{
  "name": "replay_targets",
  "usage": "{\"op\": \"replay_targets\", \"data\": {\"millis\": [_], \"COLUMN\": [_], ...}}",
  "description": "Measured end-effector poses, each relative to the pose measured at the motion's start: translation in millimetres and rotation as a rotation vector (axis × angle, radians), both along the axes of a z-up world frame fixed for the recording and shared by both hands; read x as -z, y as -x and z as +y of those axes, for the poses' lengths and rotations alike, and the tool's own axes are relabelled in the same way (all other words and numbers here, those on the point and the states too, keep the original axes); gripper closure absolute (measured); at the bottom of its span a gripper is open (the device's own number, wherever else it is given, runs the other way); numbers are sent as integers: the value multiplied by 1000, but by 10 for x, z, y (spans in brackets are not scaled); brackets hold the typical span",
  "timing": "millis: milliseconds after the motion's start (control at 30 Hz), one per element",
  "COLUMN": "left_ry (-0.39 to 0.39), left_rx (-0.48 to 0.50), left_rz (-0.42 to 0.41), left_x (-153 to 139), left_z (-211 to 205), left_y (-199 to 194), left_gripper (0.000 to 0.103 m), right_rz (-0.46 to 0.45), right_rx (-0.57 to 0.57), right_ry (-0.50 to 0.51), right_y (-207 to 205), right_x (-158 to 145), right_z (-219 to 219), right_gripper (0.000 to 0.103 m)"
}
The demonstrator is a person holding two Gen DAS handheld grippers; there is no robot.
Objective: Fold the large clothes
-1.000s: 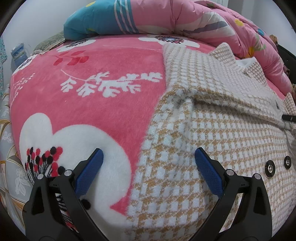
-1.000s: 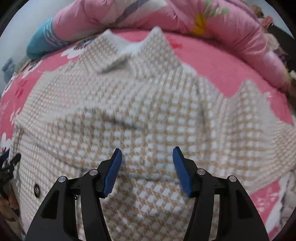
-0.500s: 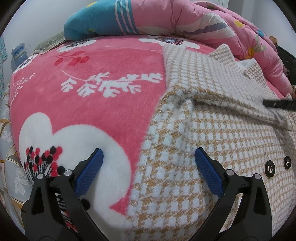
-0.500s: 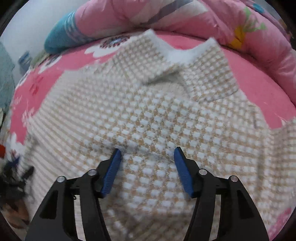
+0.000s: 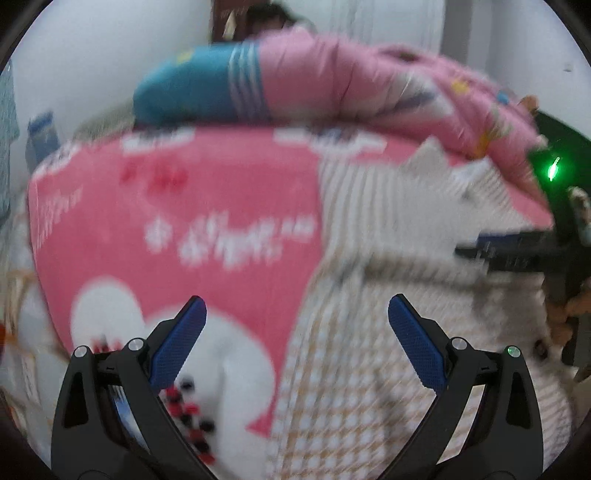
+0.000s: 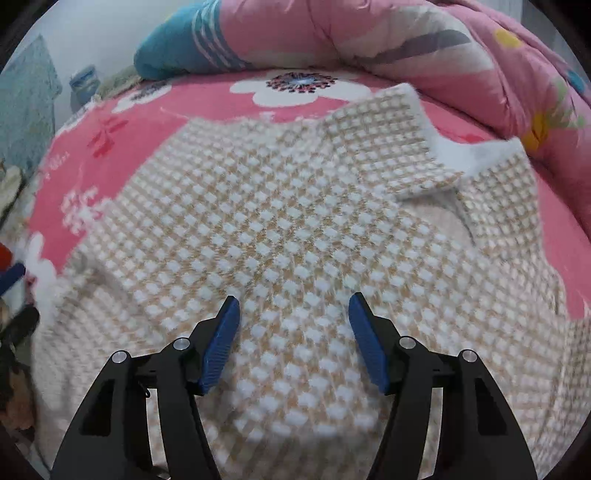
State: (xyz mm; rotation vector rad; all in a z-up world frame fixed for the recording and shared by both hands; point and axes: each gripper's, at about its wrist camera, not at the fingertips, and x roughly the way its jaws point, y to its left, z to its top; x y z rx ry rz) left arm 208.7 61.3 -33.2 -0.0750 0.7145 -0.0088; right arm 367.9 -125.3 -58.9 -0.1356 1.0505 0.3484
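Plainly empty, both jaws parted above checked coat (image 6: pixel 295 221)

Bedroom, home: my bed's pink floral blanket (image 6: pixel 229 110), rolled pink-and-blue quilt (image 6: pixel 332 33) at twelve o'clock.

Black tongs (image 6: pixel 294 314) – blue ribbed pads (image 6: pixel 218 347) (silver screws (image 6: pixel 181 343)).

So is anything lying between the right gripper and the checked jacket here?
Nothing visible. The right gripper hangs straight over the jacket, jaws open and empty after just widening a little, with only bare checked cloth under them. The quilt lies beyond the collar, off the jacket, on the pink blanket.
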Motion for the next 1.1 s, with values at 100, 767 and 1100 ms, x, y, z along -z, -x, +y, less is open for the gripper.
{"op": "replay_targets", "data": {"millis": [100, 767, 1100], "left_ry": [34, 145, 66], "left_rx": [56, 172, 137], "left_rz": [-39, 158, 196], "left_x": [-262, 239, 208], "left_z": [-119, -544, -665], "left_y": [-273, -1732, -1741], "left_gripper": [7, 8, 8], "right_rz": [-52, -48, -26], "right_rx": [31, 274, 300], "right_ry": [-1, -36, -88], "right_y": [139, 19, 116], "right_x": [-171, 15, -84], "right_z": [-137, -1102, -1252], "right_gripper": [43, 42, 38]}}
